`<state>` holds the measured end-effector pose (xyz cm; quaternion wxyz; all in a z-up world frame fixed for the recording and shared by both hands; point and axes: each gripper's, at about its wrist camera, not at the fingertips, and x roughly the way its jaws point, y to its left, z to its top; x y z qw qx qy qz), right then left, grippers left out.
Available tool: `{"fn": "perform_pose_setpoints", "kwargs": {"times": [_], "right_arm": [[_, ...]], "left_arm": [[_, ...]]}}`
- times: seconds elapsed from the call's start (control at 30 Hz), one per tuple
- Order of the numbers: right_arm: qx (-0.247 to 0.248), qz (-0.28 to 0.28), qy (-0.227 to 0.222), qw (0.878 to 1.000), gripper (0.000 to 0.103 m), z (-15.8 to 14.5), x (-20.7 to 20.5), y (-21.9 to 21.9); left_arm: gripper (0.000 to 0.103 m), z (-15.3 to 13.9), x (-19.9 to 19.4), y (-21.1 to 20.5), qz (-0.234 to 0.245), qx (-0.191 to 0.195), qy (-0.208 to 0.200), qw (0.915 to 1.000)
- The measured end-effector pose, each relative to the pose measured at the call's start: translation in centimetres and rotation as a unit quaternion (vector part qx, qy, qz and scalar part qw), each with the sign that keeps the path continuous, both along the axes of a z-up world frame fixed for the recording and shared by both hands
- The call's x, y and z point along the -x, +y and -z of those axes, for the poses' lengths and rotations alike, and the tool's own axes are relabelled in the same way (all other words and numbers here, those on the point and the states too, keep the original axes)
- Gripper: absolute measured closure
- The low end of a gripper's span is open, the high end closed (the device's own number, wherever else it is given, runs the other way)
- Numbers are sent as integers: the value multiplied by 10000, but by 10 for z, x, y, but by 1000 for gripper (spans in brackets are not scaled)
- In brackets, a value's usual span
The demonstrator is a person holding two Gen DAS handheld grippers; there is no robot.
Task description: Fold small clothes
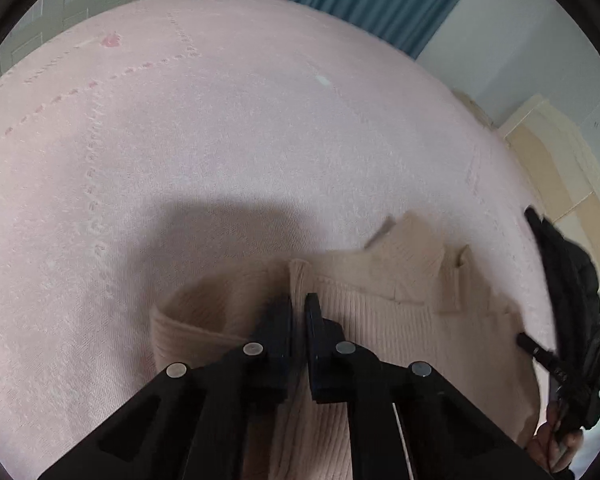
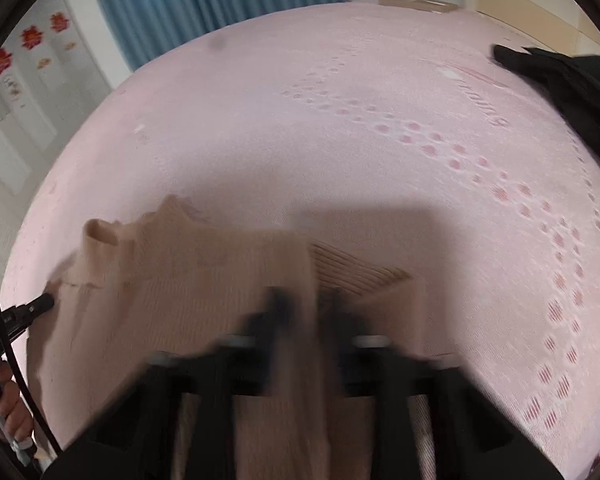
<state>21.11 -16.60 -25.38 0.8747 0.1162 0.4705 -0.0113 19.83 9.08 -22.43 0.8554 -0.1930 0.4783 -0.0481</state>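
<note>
While both show the sweater (image 1: 400, 320), only right-wrist shows a black garment (image 2: 572, 84).

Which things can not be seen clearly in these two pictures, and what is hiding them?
- Right gripper: right wrist view, motion blur smears its fingers.
- Beige sweater: lower part hidden under the left gripper and cut off by the bottom edge.
- Black garment: right wrist view, cut off at the right edge.
- Hand: mostly outside the left edge.
</note>
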Motion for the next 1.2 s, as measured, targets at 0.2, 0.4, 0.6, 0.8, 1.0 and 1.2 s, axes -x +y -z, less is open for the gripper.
{"fn": "perform_pose_setpoints", "kwargs": {"times": [0.2, 0.4, 0.6, 0.8, 1.0, 1.2], "right_arm": [[227, 243, 20, 9994, 99, 13, -2, -8], [493, 291, -51, 9983, 89, -7, 1, 4], [854, -289, -637, 9939, 65, -41, 14, 52], [827, -546, -298, 9946, 65, -11, -8, 79], [770, -327, -236, 9962, 65, 15, -12, 69], [1272, -356, -219, 9910, 65, 17, -11, 84]], "left_arm": [[96, 13, 2, 9, -98, -125, -6, 9999], [86, -2, 3, 5, 69, -281, 38, 9996], [50, -34, 7, -14, 612, -352, -435, 9966], [50, -1, -8, -48, 849, -875, -227, 9923], [53, 12, 5, -47, 826, -1120, -567, 9887], [50, 12, 4, -55, 914, -1370, -533, 9849]]}}
